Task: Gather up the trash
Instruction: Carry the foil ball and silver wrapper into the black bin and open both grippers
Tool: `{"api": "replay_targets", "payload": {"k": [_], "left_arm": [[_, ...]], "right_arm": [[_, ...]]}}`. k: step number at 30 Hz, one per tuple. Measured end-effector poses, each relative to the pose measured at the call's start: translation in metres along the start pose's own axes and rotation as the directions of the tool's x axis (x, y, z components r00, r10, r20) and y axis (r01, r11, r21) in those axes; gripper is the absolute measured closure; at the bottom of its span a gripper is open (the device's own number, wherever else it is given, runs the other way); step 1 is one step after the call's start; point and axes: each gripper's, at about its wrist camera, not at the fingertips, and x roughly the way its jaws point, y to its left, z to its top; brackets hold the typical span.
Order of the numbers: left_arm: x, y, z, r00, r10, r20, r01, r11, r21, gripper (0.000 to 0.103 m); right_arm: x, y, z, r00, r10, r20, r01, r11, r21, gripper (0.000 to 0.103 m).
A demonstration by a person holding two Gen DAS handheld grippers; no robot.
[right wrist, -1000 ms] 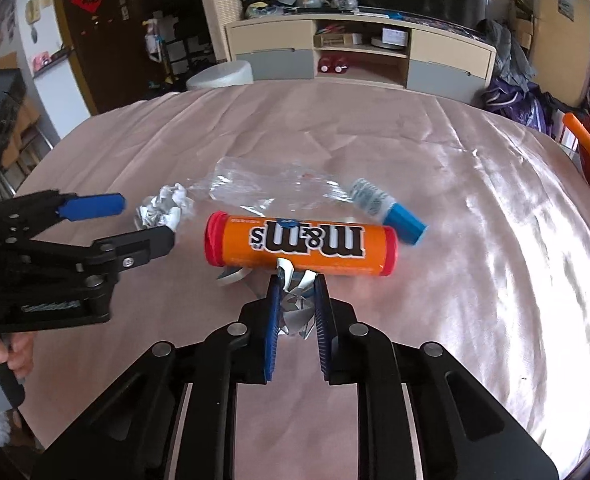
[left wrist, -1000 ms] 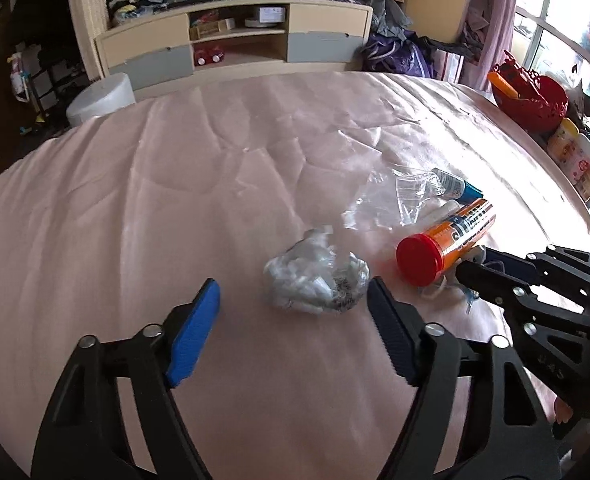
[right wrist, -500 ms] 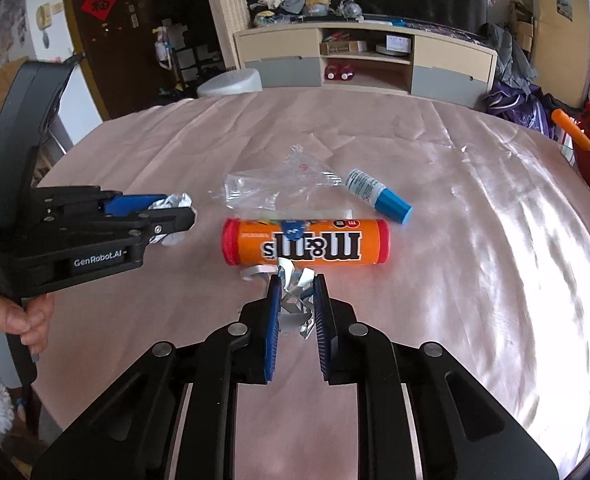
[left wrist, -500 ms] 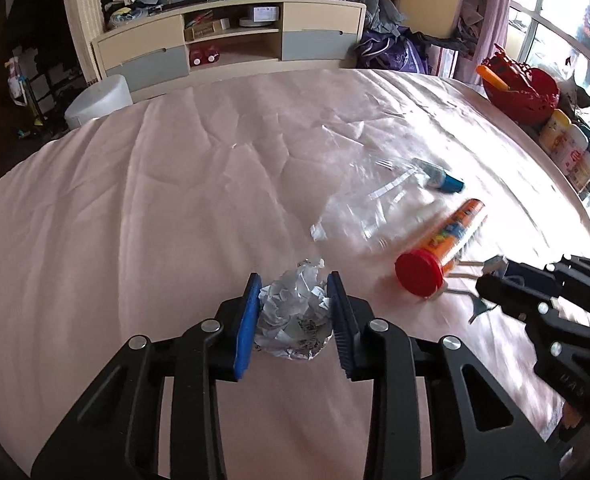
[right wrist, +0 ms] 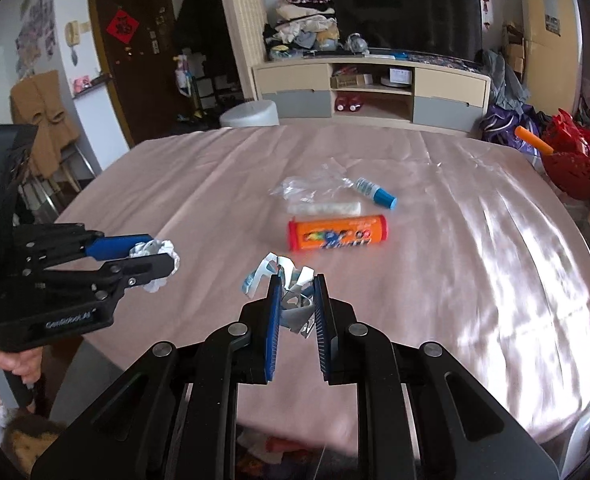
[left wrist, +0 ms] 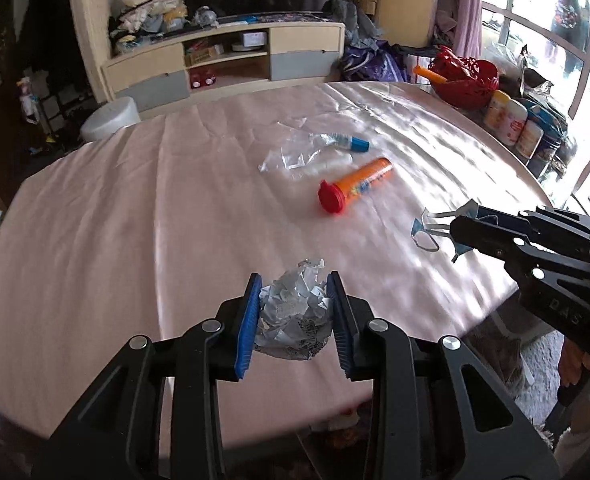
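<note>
left gripper (left wrist: 293, 312): blue pads pressed against both sides of a crumpled paper ball (left wrist: 295, 320), which is clear of the pink tablecloth (left wrist: 135, 220) near the table's close edge. right gripper (right wrist: 298, 312): jaws nearly together, clamped on a scrap of torn silver-and-blue wrapper (right wrist: 291, 296), ragged ends sticking out above and to the left of the pads; scrap also off the cloth. remaining on the table, grouped toward the middle: an orange candy tube (right wrist: 337, 233) with red caps lying on its side, a white roll (right wrist: 324, 209) just behind it, a crumpled clear plastic bag (right wrist: 311, 182), and a small bottle with a blue cap (right wrist: 375, 193) beside the bag. a red basket (left wrist: 465, 82) sits at the far right edge.
</note>
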Motion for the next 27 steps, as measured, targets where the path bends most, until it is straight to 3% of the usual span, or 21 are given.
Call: {"api": "replay_targets", "payload": {"k": [6,12,19,27], "left_arm": [[-0.044,-0.015,-0.047,0.999,-0.032,0.019,0.033,0.998,-0.05,0.071],[-0.054,-0.031,-0.1,0.994,-0.108,-0.002,0.106,0.983,-0.152,0.07],[-0.023,-0.045,-0.158,0.986,-0.144,-0.085,0.122,0.967,-0.226,0.07],[0.009,-0.042,-0.178,0.97,-0.159,-0.182,0.116,0.967,-0.226,0.07]], "right_arm": [[-0.026,0.007,-0.034,1.0,0.003,-0.01,-0.003,1.0,0.01,0.085],[-0.04,0.01,-0.074,0.999,0.027,-0.038,-0.026,0.999,0.03,0.085],[-0.032,0.005,-0.112,0.996,0.023,-0.091,-0.014,0.995,0.097,0.085],[0.004,0.005,-0.145,0.978,0.054,-0.202,-0.024,0.989,0.146,0.085]]}}
